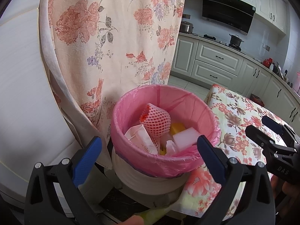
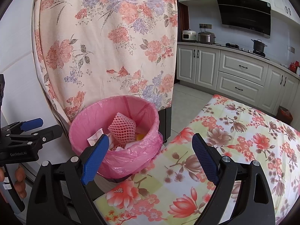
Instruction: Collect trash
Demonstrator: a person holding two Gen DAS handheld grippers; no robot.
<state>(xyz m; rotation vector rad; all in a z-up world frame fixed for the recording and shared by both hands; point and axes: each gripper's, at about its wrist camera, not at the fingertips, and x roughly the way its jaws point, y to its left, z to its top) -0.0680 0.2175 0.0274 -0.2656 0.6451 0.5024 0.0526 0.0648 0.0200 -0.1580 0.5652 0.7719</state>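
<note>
A white trash bin with a pink liner (image 1: 131, 103) stands beside the table; it also shows in the right wrist view (image 2: 90, 120). Inside lie a pink foam fruit net (image 1: 156, 121), a pink carton (image 1: 140, 137), a white foam block (image 1: 184, 136) and something yellow (image 1: 177, 127). My left gripper (image 1: 150, 146) is open and empty, just above the bin's near rim. My right gripper (image 2: 150, 146) is open and empty, over the table's edge to the right of the bin. Each gripper shows in the other's view: the right (image 1: 266, 129), the left (image 2: 41, 127).
The table with a floral cloth (image 2: 234, 140) is to the right of the bin. A floral curtain (image 1: 112, 37) hangs behind the bin over a white wall panel (image 1: 18, 93). Kitchen cabinets (image 2: 241, 75), a range hood and pots stand at the back right.
</note>
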